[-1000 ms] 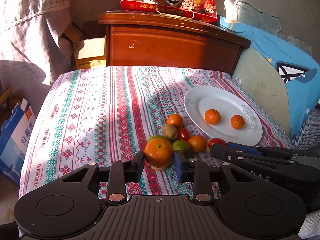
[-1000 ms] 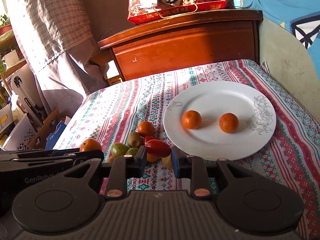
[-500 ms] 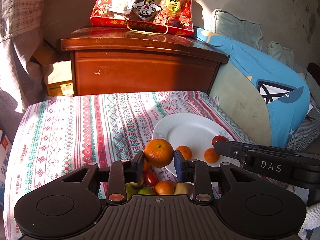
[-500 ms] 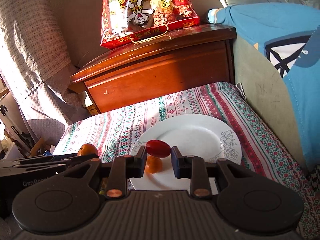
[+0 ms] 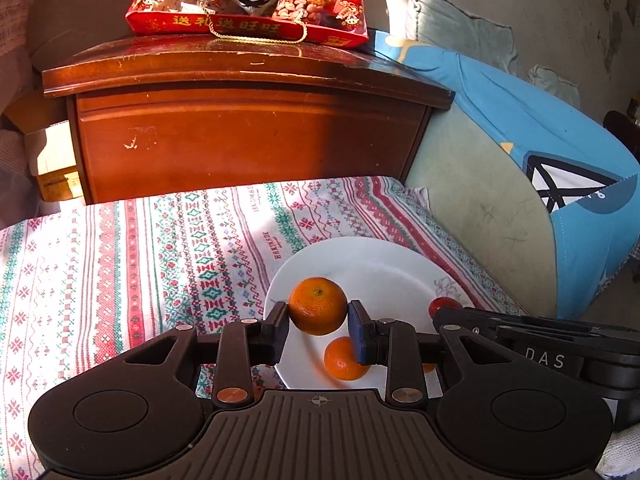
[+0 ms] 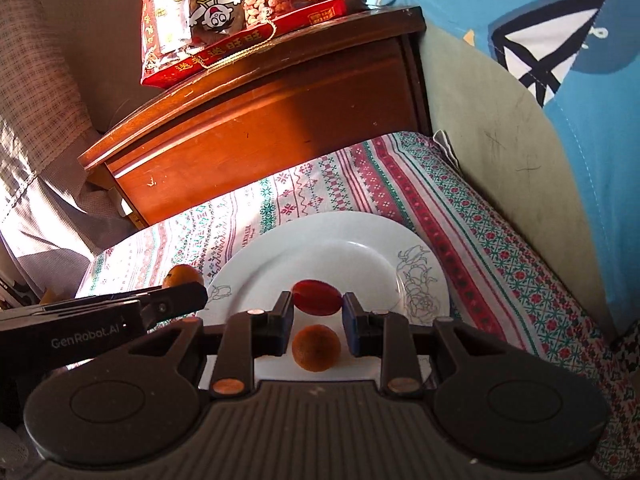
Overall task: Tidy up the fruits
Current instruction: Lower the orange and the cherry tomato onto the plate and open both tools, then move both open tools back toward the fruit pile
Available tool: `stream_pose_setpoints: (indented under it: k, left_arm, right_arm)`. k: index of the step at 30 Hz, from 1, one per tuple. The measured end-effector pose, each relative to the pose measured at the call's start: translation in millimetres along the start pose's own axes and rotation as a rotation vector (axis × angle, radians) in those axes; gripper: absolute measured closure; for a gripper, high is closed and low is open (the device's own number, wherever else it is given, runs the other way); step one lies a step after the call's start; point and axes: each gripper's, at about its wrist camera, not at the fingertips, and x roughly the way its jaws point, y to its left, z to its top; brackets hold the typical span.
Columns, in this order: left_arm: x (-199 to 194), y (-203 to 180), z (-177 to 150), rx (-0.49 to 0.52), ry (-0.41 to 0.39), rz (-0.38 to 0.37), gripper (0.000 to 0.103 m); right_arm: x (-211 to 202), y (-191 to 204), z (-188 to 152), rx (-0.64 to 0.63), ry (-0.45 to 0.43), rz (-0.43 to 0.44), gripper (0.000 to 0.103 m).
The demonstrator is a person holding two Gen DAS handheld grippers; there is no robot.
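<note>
The left gripper's right finger [image 5: 362, 334] is covering part of a small orange [image 5: 340, 360] on the plate [image 5: 384, 268]; a second orange sliver [image 5: 429, 368] is barely peeking out beside it. The snack bag [image 6: 224, 12] is running off the right view's top edge.

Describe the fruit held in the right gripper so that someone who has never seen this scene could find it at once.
Start at the white plate on the striped tablecloth. Above it, the right gripper pinches a small red fruit. It is smooth, oval and dark red, while the fruit lying under it is round and orange.
</note>
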Motion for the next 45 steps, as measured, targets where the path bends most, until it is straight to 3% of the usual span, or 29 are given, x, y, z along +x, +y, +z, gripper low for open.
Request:
stream_pose_setpoints:
  k: [8,11,12,14,21,28,45]
  left_arm:
    - [20.8,-7.9,-0.4,0.003,0.030,-0.006,0.073]
    - [19.3,-7.6,1.5,-0.011,0.029,-0.013,0.070]
    - [17.7,-7.3,2.5,-0.018,0.025,-0.013,0.065]
    - [12.1,-7.0,5.4,-0.030,0.008,-0.015,0.057]
    - [-9.5,-3.7,10.5,-0.065,-0.015,-0.027,0.055]
    - [-38.9,9.9,8.8,-0.084,-0.039,0.016,0.051]
    - [-90.9,38.1,-36.1,-0.137,-0.022,0.111,0.050]
  right_arm:
    - [5.0,-6.3,1.0,0.040,0.012,-0.006,0.073]
    - [3.2,-7.3,2.6,0.053,0.010,0.000,0.073]
    - [2.5,-7.2,2.7,0.052,0.009,0.001,0.073]
    - [1.1,-6.4,2.8,0.047,0.006,-0.004,0.073]
    - [-3.9,-1.4,0.2,0.038,0.010,0.016,0.072]
    - [-17.8,13.9,-7.3,0.005,-0.004,0.053,0.072]
    - [-45.1,51.6,-49.2,-0.095,0.023,0.132,0.072]
